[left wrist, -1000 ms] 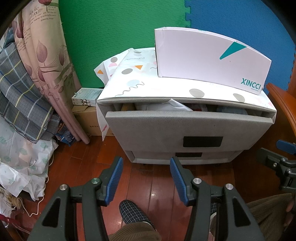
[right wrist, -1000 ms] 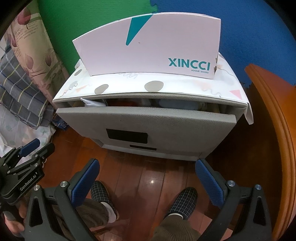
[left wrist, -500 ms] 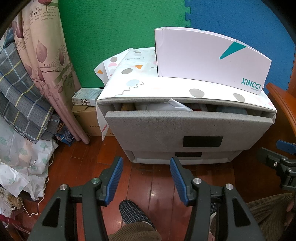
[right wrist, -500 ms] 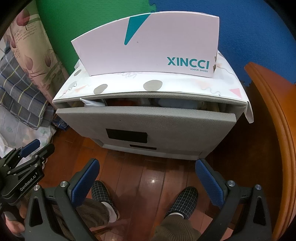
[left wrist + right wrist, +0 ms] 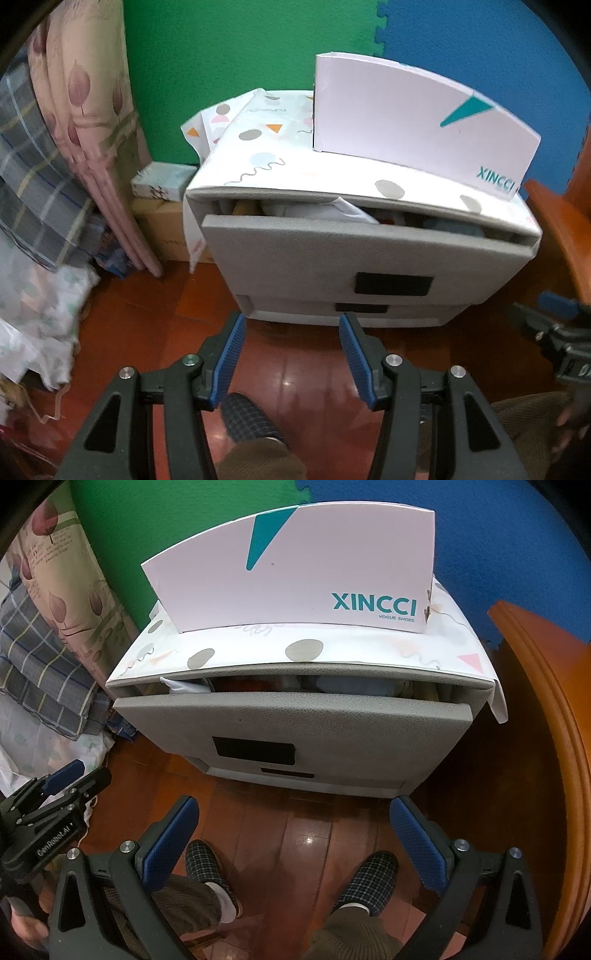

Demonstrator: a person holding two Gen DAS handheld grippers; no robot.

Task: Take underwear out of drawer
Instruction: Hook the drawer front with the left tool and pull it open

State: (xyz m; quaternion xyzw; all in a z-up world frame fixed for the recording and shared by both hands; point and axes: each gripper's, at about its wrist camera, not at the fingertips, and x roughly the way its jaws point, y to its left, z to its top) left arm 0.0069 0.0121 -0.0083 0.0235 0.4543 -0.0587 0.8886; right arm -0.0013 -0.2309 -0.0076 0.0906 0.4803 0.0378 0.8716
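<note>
Left wrist view: my left gripper hangs low over a reddish wooden floor, its blue-padded jaws apart and holding nothing. Ahead of it stands a small grey cabinet against green and blue foam wall mats. Its top drawer is pulled out a little, leaving a narrow gap under the patterned cloth that covers the cabinet top. In that gap I can see crumpled fabric, white and pale blue, which is the underwear, lying inside the drawer. A white shoe box lettered XINCCI stands on the cloth. Folded bedding and a curtain fill the left edge.

Right wrist view: my right gripper also hovers above the floor in front of the cabinet, jaws spread wide and empty. The drawer front faces me, with a dark rectangular patch on it. White, pale blue and reddish fabric shows through the gap above. At lower left the left gripper is visible from the side. Two checked slippers rest on the floor below.
</note>
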